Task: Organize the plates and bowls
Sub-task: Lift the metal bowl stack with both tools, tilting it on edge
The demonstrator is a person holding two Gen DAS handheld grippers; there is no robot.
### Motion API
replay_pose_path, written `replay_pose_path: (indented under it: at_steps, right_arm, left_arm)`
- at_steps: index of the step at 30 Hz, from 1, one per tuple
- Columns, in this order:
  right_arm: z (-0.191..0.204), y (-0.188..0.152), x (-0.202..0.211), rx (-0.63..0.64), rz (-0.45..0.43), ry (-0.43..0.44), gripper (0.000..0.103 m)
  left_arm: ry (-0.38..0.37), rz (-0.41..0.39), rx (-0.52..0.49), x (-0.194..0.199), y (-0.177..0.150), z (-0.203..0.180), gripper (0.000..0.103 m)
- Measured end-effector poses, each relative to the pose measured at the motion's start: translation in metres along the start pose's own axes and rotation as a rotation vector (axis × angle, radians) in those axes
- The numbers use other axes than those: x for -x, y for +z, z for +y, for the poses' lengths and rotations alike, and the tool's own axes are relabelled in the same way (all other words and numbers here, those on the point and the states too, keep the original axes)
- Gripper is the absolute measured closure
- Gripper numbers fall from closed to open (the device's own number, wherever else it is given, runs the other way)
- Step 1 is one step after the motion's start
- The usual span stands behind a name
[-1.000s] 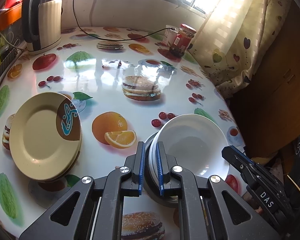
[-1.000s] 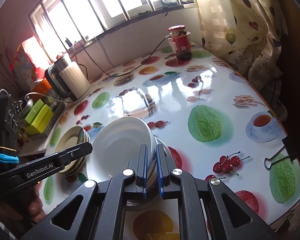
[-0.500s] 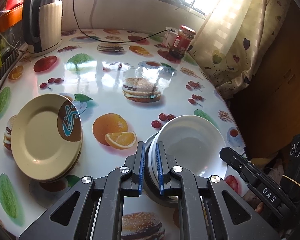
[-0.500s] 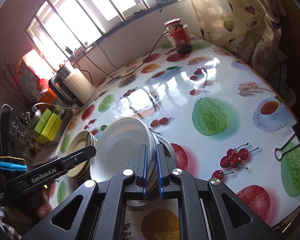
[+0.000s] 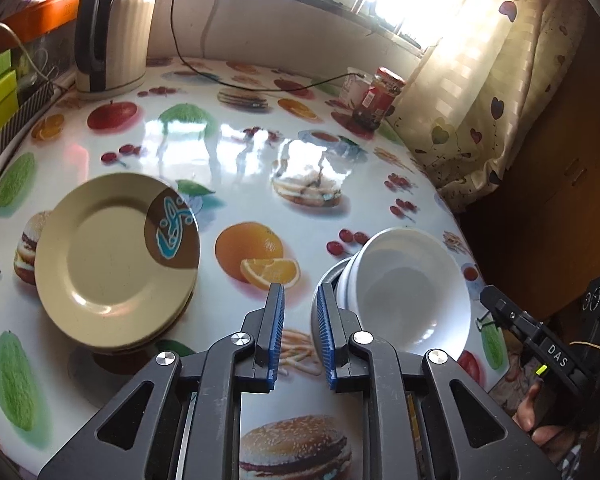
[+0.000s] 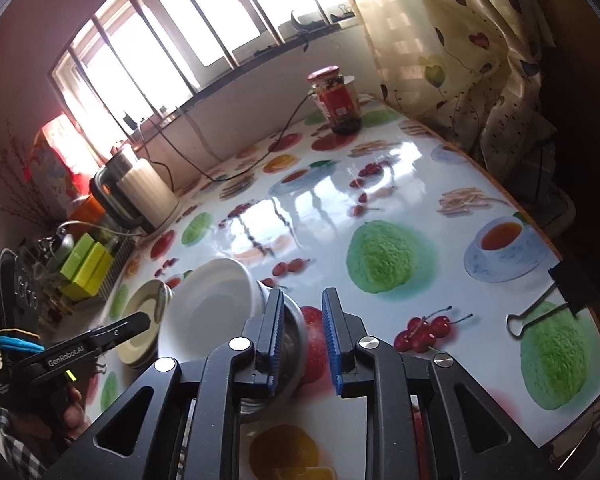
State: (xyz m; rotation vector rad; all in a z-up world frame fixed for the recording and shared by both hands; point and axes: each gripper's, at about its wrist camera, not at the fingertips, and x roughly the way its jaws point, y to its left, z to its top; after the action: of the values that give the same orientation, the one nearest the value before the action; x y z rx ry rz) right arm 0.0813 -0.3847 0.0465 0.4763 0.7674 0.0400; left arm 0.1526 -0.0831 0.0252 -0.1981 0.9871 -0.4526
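Left gripper point(image 5: 300, 328), right gripper point(image 6: 302, 334): jaws just opened, apart, nothing between. White bowl point(image 5: 408, 292) sits nested in steel bowl point(image 6: 290, 344) beside them. Likely hard, glossy, breakable; grip rim. Plate stack point(image 5: 112, 256) farther left.

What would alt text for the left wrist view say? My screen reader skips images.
The left gripper has just been opening, its blue pads clear of the stacked white bowls to its right. A stack of tan plates sits left on the fruit-print table, with a kettle and jar behind.
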Motion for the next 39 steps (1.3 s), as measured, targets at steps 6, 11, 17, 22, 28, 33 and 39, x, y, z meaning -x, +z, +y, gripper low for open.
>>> replay_pose_path:
  at_steps: [6,11,17,22,28,33,39]
  right_arm:
    - [-0.015,-0.013,-0.014,-0.009,0.045,0.016,0.069]
    - [-0.023,-0.021,-0.024,-0.025,0.069,0.032,0.062]
    - [-0.036,-0.025,-0.035,-0.083,0.088,0.082,0.056]
    - [-0.043,-0.027,-0.043,-0.119,0.110,0.127,0.056]
    - [-0.045,-0.029,-0.050,-0.137,0.128,0.196,0.056]
    - [-0.047,-0.032,-0.057,-0.170,0.148,0.236,0.067]
    - [-0.046,-0.034,-0.062,-0.200,0.160,0.314,0.082]
  left_arm:
    - [-0.039,0.033,0.021,-0.012,-0.013,0.006,0.073]
    - [-0.071,0.058,0.042,-0.023,-0.020,0.009,0.073]
    - [-0.120,0.092,0.081,-0.034,-0.025,0.017,0.073]
    - [-0.144,0.100,0.088,-0.037,-0.024,0.017,0.073]
    - [-0.165,0.088,0.119,-0.038,-0.025,0.021,0.073]
    - [-0.187,0.096,0.126,-0.041,-0.025,0.024,0.073]
    - [-0.235,0.085,0.167,-0.043,-0.028,0.029,0.080]
